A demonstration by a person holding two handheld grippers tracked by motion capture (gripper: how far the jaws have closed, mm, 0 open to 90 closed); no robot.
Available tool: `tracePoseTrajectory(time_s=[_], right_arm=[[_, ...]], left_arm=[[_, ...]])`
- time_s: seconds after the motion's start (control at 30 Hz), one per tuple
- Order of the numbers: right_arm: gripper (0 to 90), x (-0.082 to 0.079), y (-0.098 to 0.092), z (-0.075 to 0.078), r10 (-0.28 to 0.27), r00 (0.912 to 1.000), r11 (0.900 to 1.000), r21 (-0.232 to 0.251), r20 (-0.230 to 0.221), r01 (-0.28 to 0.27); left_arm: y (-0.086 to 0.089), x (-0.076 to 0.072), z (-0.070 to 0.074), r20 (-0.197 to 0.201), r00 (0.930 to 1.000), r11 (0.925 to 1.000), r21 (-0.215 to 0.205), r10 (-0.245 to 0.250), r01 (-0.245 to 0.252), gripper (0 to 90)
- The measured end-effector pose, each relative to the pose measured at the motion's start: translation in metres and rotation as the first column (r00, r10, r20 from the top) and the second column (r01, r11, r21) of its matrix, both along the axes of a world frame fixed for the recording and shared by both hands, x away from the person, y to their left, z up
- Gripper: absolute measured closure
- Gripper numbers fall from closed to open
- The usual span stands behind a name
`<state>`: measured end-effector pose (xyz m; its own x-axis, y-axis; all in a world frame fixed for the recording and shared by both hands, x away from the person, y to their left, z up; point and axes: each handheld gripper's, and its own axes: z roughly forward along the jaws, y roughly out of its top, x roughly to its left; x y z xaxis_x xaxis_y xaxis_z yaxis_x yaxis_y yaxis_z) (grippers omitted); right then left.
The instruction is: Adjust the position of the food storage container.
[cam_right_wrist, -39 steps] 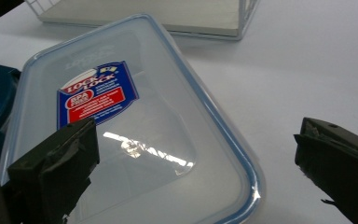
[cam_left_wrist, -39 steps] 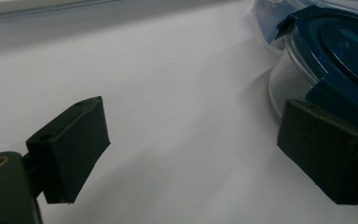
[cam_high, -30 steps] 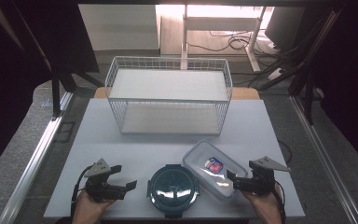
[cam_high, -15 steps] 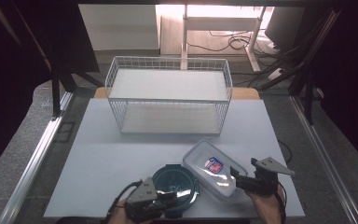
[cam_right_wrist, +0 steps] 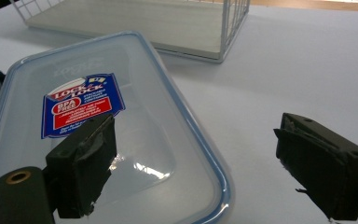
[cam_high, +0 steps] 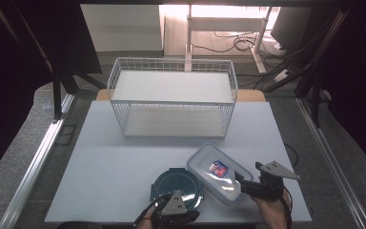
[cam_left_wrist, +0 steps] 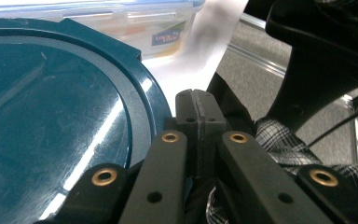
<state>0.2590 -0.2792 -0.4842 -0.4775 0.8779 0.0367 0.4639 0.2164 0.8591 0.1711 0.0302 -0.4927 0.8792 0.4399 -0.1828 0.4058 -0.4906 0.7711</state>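
The left gripper (cam_left_wrist: 197,109) has just been closing; its jaws now stand pressed together with nothing between them, just beside the rim of the round dark lid (cam_left_wrist: 51,116), at the table's (cam_high: 124,157) near edge. The right gripper (cam_right_wrist: 196,168) has its jaws wide apart, straddling the near corner of the clear box (cam_right_wrist: 135,135) without pressing it. Box and lid lie side by side, touching. Behind them stands the wire basket (cam_high: 171,100).

High view looks down the table (cam_high: 124,167); gripper views sit close (both share the clear container (cam_right_wrist: 135,154)).
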Motion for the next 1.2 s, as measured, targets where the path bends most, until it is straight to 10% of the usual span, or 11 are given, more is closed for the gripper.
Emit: tracePoseTrajectory(time_s=[0.43,0.93,1.2], right_arm=[[12.9,0.0,-0.003,0.0,-0.015,0.9999,1.0,0.006,-0.006,0.015],[13.8,0.0,-0.002,0.0,-0.019,0.9998,1.0,0.005,-0.006,0.019],[13.6,0.001,-0.002,0.0,-0.007,0.9999,1.0,0.018,-0.011,0.007]], left_arm=[[0.025,0.02,-0.004,-0.016,0.9979,0.9975,-0.031,0.064,-0.064,90.0],[0.071,0.07,-0.007,-0.006,0.9686,0.9683,-0.025,0.249,-0.249,90.0],[0.065,0.084,0.011,-0.031,0.9579,0.9583,0.0,0.286,-0.286,90.0]])
